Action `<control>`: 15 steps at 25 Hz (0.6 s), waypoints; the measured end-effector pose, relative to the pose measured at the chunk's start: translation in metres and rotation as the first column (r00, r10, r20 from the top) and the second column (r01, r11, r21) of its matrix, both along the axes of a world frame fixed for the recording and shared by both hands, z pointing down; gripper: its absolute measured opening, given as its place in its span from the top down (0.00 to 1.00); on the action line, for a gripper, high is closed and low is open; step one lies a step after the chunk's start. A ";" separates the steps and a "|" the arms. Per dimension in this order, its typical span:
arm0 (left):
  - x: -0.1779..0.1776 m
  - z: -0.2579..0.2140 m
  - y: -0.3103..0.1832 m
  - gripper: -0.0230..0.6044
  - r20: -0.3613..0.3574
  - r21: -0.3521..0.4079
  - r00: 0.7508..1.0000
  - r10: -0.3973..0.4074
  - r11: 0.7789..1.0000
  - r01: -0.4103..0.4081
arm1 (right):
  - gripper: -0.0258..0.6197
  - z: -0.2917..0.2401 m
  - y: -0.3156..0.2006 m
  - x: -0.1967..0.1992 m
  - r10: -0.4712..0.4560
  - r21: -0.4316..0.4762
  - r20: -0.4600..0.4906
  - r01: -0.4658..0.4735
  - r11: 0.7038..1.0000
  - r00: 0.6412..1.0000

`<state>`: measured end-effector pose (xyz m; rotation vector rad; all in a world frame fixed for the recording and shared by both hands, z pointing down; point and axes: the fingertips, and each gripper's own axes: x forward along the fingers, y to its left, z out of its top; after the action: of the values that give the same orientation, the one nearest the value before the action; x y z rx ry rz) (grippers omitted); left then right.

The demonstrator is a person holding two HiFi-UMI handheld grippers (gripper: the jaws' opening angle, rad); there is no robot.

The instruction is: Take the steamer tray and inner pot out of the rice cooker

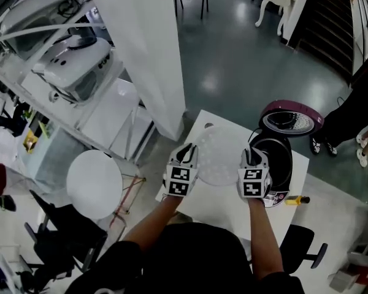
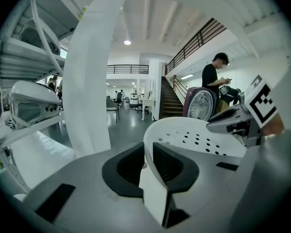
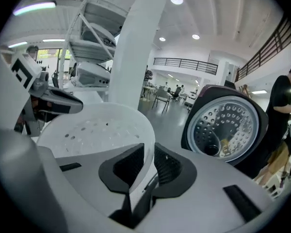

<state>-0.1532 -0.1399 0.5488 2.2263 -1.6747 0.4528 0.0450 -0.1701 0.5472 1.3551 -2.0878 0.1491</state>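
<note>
Closest up, the left gripper [image 2: 148,161] has its jaws pinching the left rim of the white steamer tray [image 1: 219,158], and the right gripper [image 3: 148,164] is clamped on the opposite rim the same way. The thin plastic is squeezed between the pads on both sides. The tray's up in the air over the middle of the table [image 1: 214,201], clear of the rice cooker [image 1: 281,161] and just left of it. The cooker sits at the table's far right corner with its lid [image 1: 291,119] flipped open.

Open lab hall with staircase [image 2: 173,103], balcony [image 2: 128,69], shelving [image 3: 94,38].
</note>
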 end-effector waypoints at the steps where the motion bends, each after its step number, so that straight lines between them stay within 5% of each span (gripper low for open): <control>1: -0.011 0.004 0.000 0.88 0.001 -0.003 1.000 -0.002 1.000 0.002 | 0.87 0.002 -0.001 -0.011 0.006 -0.013 0.021 -0.006 1.000 1.000; 15: -0.101 0.072 -0.015 0.89 -0.072 -0.094 0.997 0.002 0.996 -0.009 | 0.91 0.074 -0.007 -0.092 0.151 -0.203 0.227 -0.105 0.974 0.962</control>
<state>-0.2544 -0.1548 0.6206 2.1538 -1.5788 0.4385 -0.0467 -0.1766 0.6214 1.4127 -2.1167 0.5796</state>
